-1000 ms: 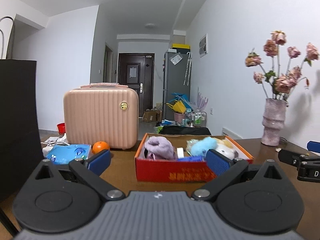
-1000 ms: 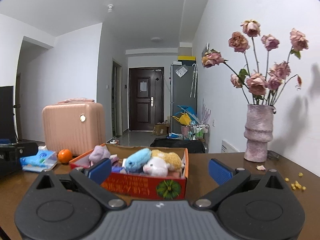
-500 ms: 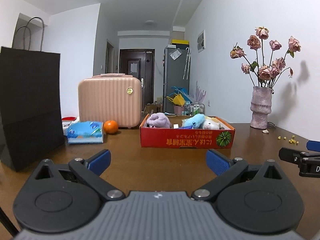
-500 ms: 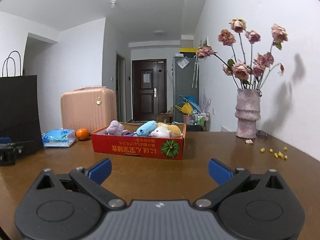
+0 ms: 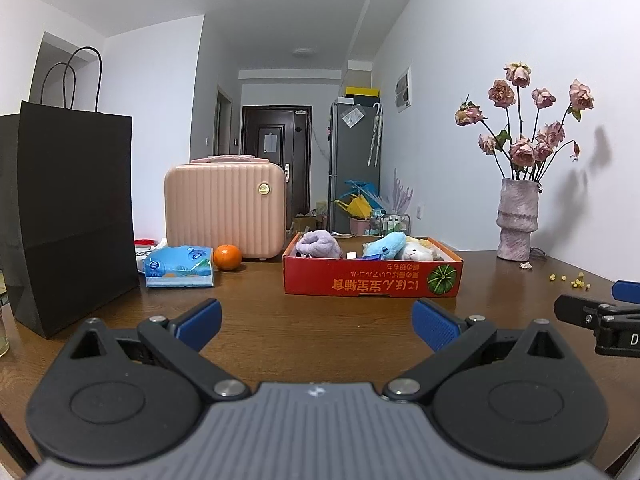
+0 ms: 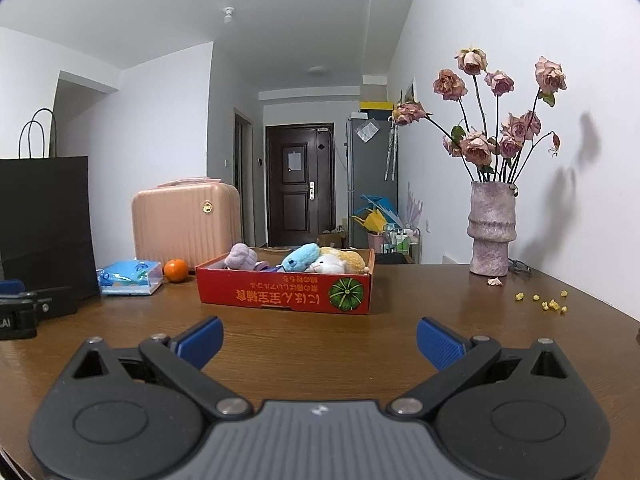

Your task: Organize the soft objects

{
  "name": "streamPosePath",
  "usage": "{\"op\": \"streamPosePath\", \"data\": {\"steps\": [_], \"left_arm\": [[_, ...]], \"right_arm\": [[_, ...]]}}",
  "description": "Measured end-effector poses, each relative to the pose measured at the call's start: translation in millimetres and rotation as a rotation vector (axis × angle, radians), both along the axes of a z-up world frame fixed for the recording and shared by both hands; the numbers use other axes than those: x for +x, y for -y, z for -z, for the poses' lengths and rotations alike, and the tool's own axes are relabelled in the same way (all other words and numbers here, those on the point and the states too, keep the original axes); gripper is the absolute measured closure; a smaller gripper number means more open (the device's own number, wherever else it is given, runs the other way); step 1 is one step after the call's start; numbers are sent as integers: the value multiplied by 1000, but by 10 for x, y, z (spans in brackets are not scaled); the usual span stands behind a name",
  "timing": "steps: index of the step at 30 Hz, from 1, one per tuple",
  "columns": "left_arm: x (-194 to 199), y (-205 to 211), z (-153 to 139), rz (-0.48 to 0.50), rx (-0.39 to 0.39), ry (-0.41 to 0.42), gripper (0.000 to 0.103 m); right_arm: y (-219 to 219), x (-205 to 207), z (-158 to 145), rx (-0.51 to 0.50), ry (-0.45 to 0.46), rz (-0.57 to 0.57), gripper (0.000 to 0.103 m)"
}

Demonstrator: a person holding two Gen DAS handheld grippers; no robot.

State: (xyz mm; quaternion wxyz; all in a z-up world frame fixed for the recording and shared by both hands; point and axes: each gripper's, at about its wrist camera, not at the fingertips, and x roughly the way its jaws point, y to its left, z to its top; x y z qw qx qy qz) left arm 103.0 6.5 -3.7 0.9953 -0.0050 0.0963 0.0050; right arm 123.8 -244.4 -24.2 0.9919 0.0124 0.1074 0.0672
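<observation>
Both grippers apart and empty, low over the near table edge.
Left gripper [image 5: 316, 322] and right gripper [image 6: 319, 336] face the red box [image 5: 372, 278] mid-table, well apart from it; its 4 plush toys [image 5: 386, 245] look light and squashy, best pinched at a bulging middle.

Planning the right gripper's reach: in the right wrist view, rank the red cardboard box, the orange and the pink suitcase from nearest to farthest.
From the right gripper:
1. Red cardboard box, straight ahead, centre of the table.
2. Orange, ahead to the left, beyond the box's front.
3. Pink suitcase, behind the orange, at the far left.
</observation>
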Motion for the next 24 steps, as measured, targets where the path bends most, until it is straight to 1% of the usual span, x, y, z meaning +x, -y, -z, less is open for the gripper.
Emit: {"op": "streamPosePath", "data": {"steps": [24], "left_arm": [[-11, 6, -7, 1, 2, 0, 0]], "right_arm": [[-16, -43, -12, 0, 6, -3, 0]]}}
